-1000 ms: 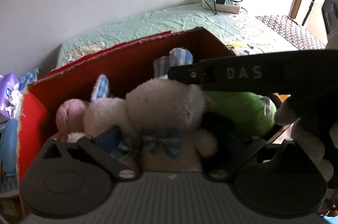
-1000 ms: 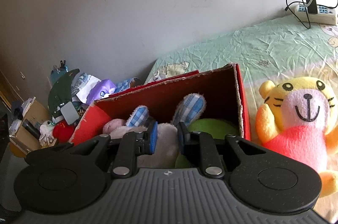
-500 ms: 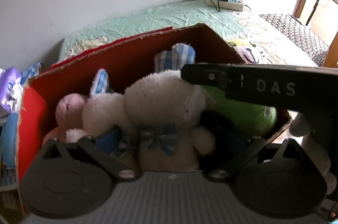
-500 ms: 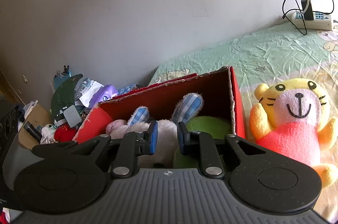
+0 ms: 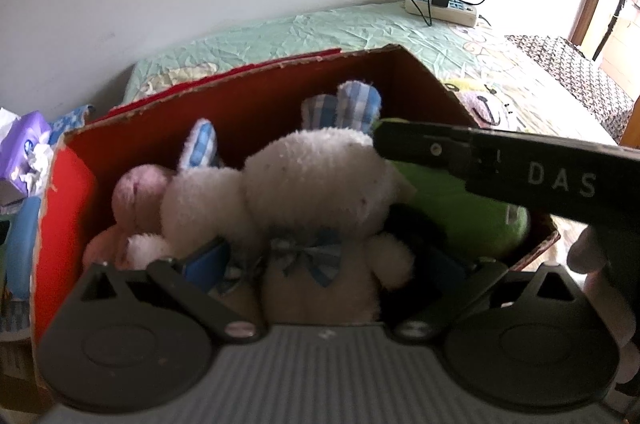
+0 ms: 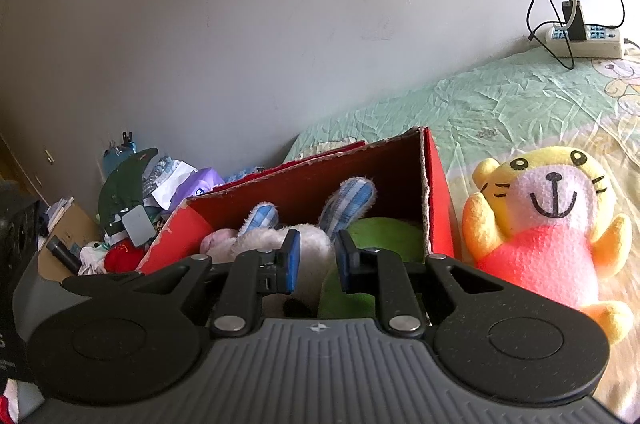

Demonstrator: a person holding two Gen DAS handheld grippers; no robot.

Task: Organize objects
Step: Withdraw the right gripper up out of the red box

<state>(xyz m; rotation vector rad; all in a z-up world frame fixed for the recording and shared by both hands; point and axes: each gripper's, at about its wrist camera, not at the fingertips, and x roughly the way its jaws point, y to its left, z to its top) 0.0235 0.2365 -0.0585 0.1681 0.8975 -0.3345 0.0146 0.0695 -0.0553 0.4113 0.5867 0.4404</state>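
You are looking down into a red box (image 5: 64, 208) filling the middle of the left wrist view. Lying in it, side by side, are a pink toy (image 5: 136, 188) at the left, a white bunny (image 5: 316, 184) with blue checked ears in the middle, and a green toy (image 5: 452, 208) at the right.

Your left gripper (image 5: 320, 264) is sitting low at the bottom of that view with its fingers spread wide, one on each side of the bunny's body; the pads are not visibly pressing on it.

Your right gripper (image 6: 314, 260) is showing at the bottom centre of its own view, its blue pads standing close together with only a narrow gap and nothing between them. In the left view it is reaching in from the right edge, its tip just beside the bunny's head.

A yellow tiger (image 6: 548, 220) is lying on the bed (image 6: 500, 104) just to the right of the box, outside it. A power strip (image 6: 584, 40) is resting at the upper right, against the wall.
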